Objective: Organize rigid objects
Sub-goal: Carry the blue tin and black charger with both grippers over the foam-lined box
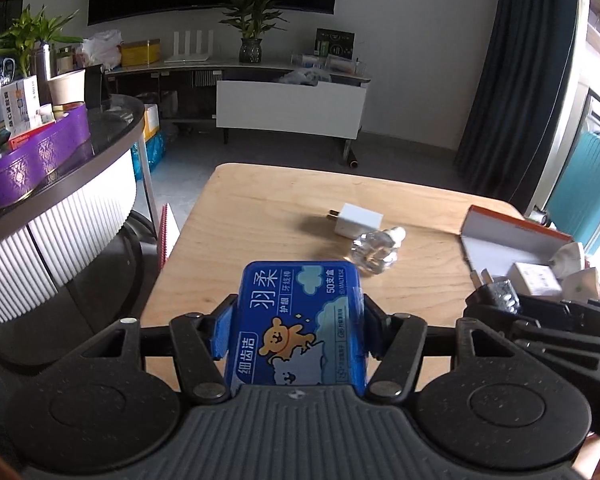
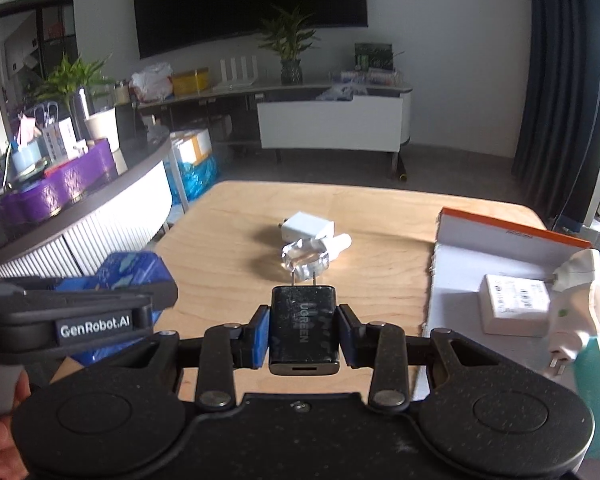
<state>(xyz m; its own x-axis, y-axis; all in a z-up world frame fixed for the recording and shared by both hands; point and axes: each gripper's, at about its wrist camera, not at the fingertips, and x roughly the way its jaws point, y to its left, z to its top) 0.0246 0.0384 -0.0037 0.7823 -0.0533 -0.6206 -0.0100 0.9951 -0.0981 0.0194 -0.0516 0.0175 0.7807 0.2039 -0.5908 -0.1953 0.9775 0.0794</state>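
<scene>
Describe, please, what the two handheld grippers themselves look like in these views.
Both are matte black plastic. The left gripper and the right gripper each have a ribbed central body, two round side discs, linkage bars with silver pivot pins, and blue pads on the fingers. Seen from the right wrist, the left one carries white "GenRobot.AI" lettering. No cables or sleeves show.

A light wooden table [image 1: 260, 216] carries a white charger [image 1: 360, 220], a clear bottle [image 1: 374, 254] touching it, and an open orange-rimmed box [image 1: 500, 236].

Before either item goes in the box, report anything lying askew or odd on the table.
The clear glass bottle lies tipped on its side mid-table, white cap toward the white charger; whether they touch is unclear. No spill shows. The box's near-left edge looks ragged.
</scene>
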